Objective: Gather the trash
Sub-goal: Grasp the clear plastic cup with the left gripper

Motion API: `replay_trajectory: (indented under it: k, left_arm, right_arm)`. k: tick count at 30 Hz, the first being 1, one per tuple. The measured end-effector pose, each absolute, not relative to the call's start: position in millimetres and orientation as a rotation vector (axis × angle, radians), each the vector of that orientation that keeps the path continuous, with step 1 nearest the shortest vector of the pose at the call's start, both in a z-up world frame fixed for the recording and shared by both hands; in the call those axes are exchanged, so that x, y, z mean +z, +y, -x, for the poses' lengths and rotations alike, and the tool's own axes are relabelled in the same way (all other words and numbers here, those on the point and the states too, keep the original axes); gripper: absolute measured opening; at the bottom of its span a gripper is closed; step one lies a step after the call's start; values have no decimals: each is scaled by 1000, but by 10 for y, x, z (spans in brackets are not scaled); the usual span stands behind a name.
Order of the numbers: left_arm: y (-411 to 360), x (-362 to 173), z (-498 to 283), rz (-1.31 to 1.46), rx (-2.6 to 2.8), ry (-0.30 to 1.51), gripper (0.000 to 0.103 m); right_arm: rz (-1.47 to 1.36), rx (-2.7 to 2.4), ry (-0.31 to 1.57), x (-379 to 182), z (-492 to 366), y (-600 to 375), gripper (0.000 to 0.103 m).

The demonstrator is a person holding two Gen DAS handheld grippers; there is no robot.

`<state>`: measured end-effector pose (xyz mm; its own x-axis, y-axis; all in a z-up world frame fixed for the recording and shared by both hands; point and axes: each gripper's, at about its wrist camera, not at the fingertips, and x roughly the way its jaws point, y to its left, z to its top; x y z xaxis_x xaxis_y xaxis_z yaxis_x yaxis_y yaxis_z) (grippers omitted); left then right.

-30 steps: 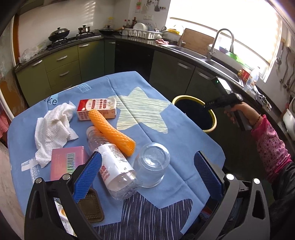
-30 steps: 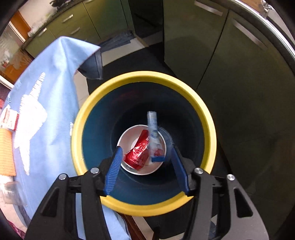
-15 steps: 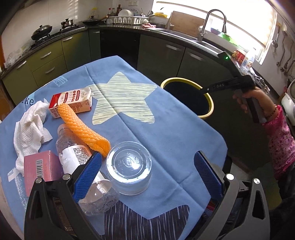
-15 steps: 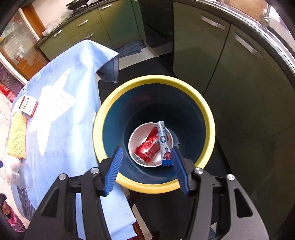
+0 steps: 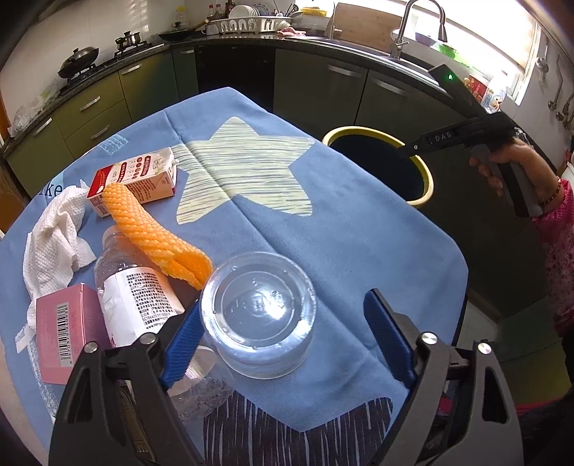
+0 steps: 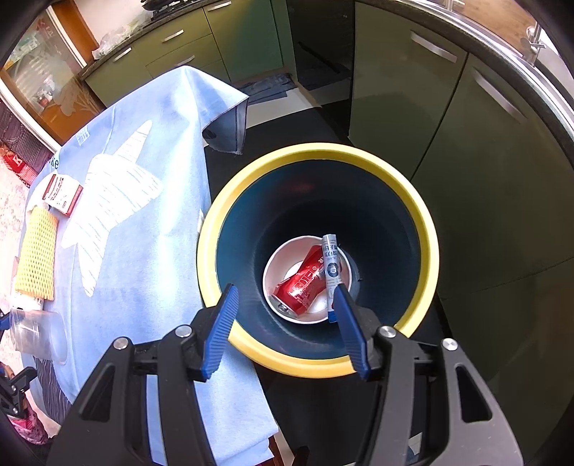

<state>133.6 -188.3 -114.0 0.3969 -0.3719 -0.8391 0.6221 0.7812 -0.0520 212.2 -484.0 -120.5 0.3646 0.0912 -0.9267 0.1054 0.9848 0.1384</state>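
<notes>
Lower and closer than a second ago, the left claw (image 5: 283, 344) has just been closing around an upturned clear plastic cup (image 5: 258, 315) on the blue-clothed counter (image 5: 344, 229); its left pad sits against the cup wall, the right pad stands clear. An orange foam net (image 5: 158, 233), a clear bottle (image 5: 136, 283), a milk carton (image 5: 136, 179) and a crumpled white tissue (image 5: 50, 240) lie beside it. The right claw (image 6: 285, 308) hangs open and empty above the yellow-rimmed bin (image 6: 427, 251), where a red can (image 6: 305, 281) and a tube (image 6: 332, 265) rest in a white bowl (image 6: 274, 272).

Green cupboards (image 5: 107, 104) run along the walls under a dark counter (image 5: 358, 44). Bright sun comes in the window (image 5: 495, 39) above the sink tap (image 5: 405, 28).
</notes>
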Motion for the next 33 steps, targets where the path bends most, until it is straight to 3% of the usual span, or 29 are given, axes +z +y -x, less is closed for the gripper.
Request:
replay_trajectory:
  k: [3, 7, 16, 33]
  left_arm:
    - [-1894, -1156, -1316, -308, -621, 964, 78]
    - [-1895, -1192, -1324, -311, -621, 977, 63]
    - [-1898, -1156, -1295, -330, -639, 962, 62]
    - [-1815, -194, -1289, -332, -697, 859, 62]
  right_arm:
    - [-178, -5, 1199, -1186, -2118, -4815, 53]
    - [-173, -2, 1197, -1163, -2122, -4791, 54]
    - [-169, 0, 1190, -1125, -2117, -4760, 54]
    - [-182, -3, 1173, -1075, -1994, -4865, 54]
